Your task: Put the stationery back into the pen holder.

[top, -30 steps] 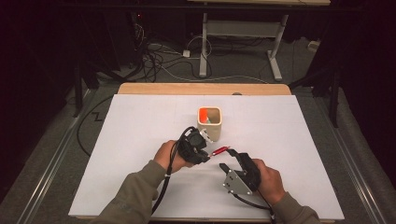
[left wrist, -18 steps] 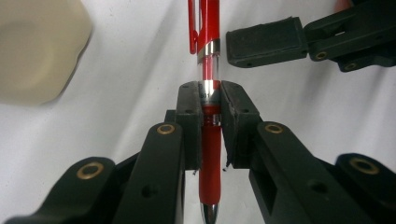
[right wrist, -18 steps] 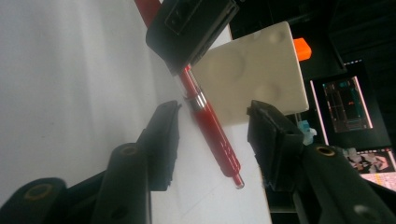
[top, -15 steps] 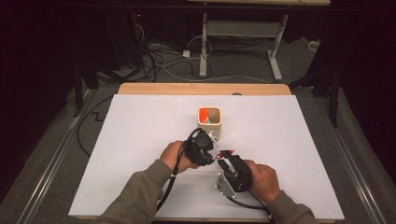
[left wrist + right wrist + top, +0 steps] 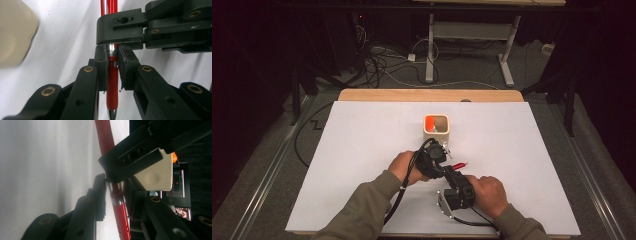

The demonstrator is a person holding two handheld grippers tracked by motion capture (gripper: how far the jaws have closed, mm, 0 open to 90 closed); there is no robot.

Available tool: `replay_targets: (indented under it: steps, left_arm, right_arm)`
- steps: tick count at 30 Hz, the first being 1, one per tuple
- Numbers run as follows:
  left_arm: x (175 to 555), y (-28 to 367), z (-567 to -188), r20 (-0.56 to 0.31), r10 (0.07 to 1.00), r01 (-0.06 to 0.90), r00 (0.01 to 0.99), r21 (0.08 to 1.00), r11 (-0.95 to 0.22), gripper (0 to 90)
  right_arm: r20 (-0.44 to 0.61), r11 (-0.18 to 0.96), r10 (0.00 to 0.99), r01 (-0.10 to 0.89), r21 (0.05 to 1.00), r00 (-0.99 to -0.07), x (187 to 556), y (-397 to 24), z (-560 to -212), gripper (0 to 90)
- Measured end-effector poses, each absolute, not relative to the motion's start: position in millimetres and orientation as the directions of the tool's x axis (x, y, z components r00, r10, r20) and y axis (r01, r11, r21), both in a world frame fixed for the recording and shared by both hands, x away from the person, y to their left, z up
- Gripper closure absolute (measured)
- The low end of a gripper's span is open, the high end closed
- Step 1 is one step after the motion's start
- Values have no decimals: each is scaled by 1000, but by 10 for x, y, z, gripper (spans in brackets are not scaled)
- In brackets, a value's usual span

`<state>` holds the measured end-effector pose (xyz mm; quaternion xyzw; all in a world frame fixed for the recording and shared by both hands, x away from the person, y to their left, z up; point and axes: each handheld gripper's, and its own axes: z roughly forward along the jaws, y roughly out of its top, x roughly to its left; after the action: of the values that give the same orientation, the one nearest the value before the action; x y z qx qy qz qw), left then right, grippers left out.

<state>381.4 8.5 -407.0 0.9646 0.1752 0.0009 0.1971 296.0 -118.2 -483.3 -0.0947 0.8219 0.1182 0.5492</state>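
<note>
A red pen (image 5: 458, 165) with a silver ring is clamped in my left gripper (image 5: 443, 159), whose pads press its barrel (image 5: 112, 75) just below the ring. My right gripper (image 5: 451, 174) comes up from the near side and crosses the same pen. Its jaws have just been closing with the pen (image 5: 117, 200) between them. Narrow gaps still show on both sides of the barrel, so the right fingers (image 5: 99, 192) are not pressing it. The black block (image 5: 132, 160) across the pen is a jaw of the left gripper.
A beige square cup (image 5: 437, 129) with an orange inside stands on the white table sheet (image 5: 362, 150) just beyond the grippers, and also shows as the cup (image 5: 15, 32) and the cup (image 5: 157, 175). Cables and a table frame lie on the floor behind.
My right hand has shifted left toward the left gripper, bringing its jaws around the pen. The left hand has stayed in place with the pen.
</note>
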Motion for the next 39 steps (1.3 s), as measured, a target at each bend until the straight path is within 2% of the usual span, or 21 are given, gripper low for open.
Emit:
replay_targets:
  steps: [5, 9, 16, 21, 23, 28, 36, 38, 39]
  left_arm:
    - [3808, 82, -4069, -64, 343, 341, 937, 386, -857, 768]
    - [3795, 98, -4054, -58, 345, 338, 937, 406, -849, 766]
    - [3759, 304, -3917, -5, 373, 318, 928, 530, -786, 688]
    - [3691, 523, -3923, 53, 437, 311, 898, 627, -715, 594]
    - [3671, 633, -3942, 51, 445, 303, 894, 663, -685, 584]
    - [3620, 873, -3972, 82, 507, 296, 858, 727, -619, 465]
    - [3607, 1257, -4137, 119, 574, 276, 810, 786, -554, 406]
    - [3596, 1330, -4201, 135, 605, 277, 785, 796, -538, 329]
    - [3589, 1364, -4231, 141, 613, 274, 777, 801, -531, 322]
  right_arm:
    - [-926, 958, -47, -279, 65, -375, 2971, -1180, -4843, 793]
    - [-925, 961, -27, -264, 81, -380, 2965, -1192, -4850, 799]
    - [-924, 965, 13, -236, 111, -382, 3014, -1271, -4775, 800]
    - [-914, 968, 72, -192, 160, -399, 3070, -1354, -4733, 800]
    - [-918, 969, 83, -184, 166, -387, 3107, -1394, -4722, 800]
    - [-912, 961, 142, -166, 219, -384, 3185, -1491, -4680, 800]
    - [-860, 927, 277, -118, 357, -428, 3311, -1639, -4616, 800]
    - [-845, 915, 305, -112, 389, -440, 3351, -1681, -4593, 800]
    - [-834, 905, 330, -103, 413, -442, 3368, -1701, -4584, 800]
